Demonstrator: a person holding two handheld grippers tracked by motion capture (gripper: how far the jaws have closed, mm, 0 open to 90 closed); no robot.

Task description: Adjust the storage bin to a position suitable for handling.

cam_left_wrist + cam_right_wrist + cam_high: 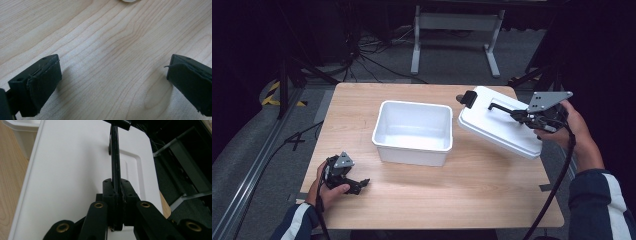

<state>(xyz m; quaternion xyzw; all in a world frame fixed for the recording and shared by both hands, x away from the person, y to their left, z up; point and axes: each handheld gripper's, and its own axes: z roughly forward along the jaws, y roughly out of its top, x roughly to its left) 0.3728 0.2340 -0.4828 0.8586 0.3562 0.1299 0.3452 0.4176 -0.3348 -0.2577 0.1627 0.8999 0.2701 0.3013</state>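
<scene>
Pale wooden tabletop (422,195) carrying one open white tub (413,131), the landmark. Item: white plastic lid (499,127), tilted, held right of the tub by its thin black handle (115,157); likely light, stiff, smooth; the handle is the best hold. Right tool (115,195) clamped on that handle. Left tool (112,82) gaping, empty, front-left of the tub.

Lid (499,127) right of tub (413,131)
</scene>
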